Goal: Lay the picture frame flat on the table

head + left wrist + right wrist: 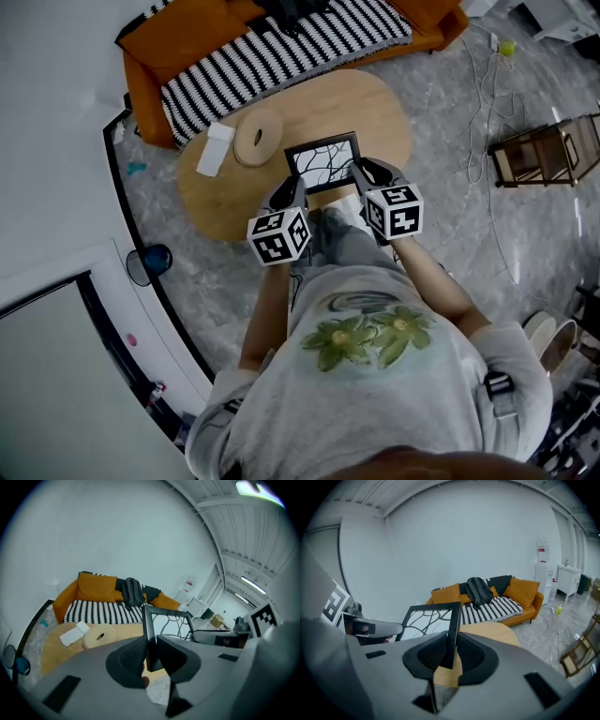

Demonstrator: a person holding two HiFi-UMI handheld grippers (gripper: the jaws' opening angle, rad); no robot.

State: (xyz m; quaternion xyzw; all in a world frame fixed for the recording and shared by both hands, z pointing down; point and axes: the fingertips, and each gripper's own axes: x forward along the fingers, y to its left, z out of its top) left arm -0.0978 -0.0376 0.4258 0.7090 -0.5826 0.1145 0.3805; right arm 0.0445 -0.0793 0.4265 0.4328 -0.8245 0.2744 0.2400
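A black picture frame [323,160] with a branch drawing is held above the near edge of the oval wooden table [375,108]. My left gripper [292,190] is shut on the frame's left side bar [150,630]. My right gripper [360,174] is shut on its right side bar [453,625]. The frame [433,618] leans back between both grippers, its picture face showing in the head view. Each gripper's marker cube sits near the person's chest.
On the table lie a round wooden disc [258,137] and a white folded paper [215,148]. An orange sofa [178,37] with a striped blanket stands behind the table. A wooden stool [548,150] and cables lie on the floor at right.
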